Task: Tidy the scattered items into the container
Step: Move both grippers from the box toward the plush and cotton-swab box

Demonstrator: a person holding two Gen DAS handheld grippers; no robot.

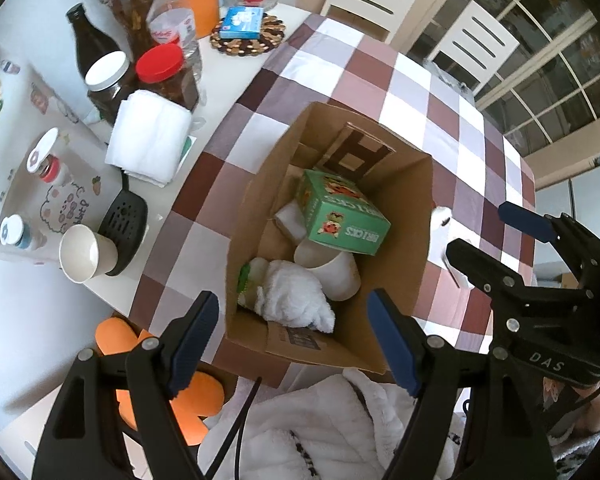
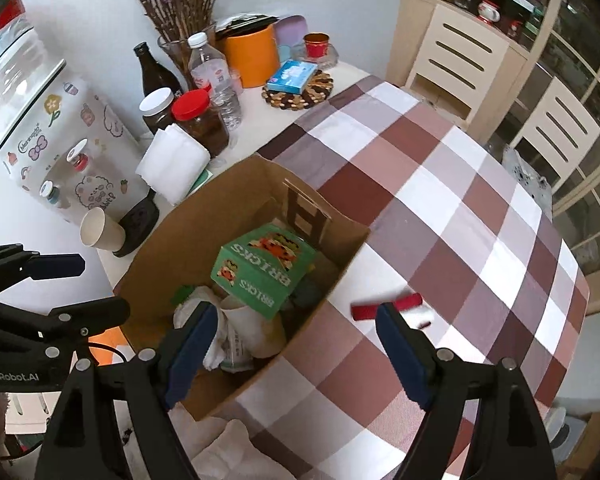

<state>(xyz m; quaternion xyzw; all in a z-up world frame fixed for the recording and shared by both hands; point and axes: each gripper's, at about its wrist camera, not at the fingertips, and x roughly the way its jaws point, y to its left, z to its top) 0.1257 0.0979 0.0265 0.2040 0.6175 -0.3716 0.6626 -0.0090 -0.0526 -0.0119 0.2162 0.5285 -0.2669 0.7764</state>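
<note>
An open cardboard box (image 1: 260, 208) stands on the checked tablecloth (image 1: 380, 80). Inside lie a green BRICKS box (image 1: 340, 216), a white paper cup (image 1: 332, 272), a white cloth (image 1: 296, 300) and a white sponge (image 1: 290, 218). The same box (image 2: 172, 248) and green BRICKS box (image 2: 264, 268) show in the right wrist view. A small red item (image 2: 386, 307) lies on the cloth right of the box. My left gripper (image 1: 294, 336) is open and empty over the box's near edge. My right gripper (image 2: 292, 344) is open and empty above the box's right wall; it also shows in the left wrist view (image 1: 496, 232).
On the white table left of the cloth are a tipped paper cup (image 1: 86, 254), a black spatula (image 1: 124, 220), folded white towels (image 1: 150, 136), jars, bottles, an orange pot (image 1: 198, 2) and a blue box (image 1: 242, 22). Chairs (image 2: 452, 60) stand behind.
</note>
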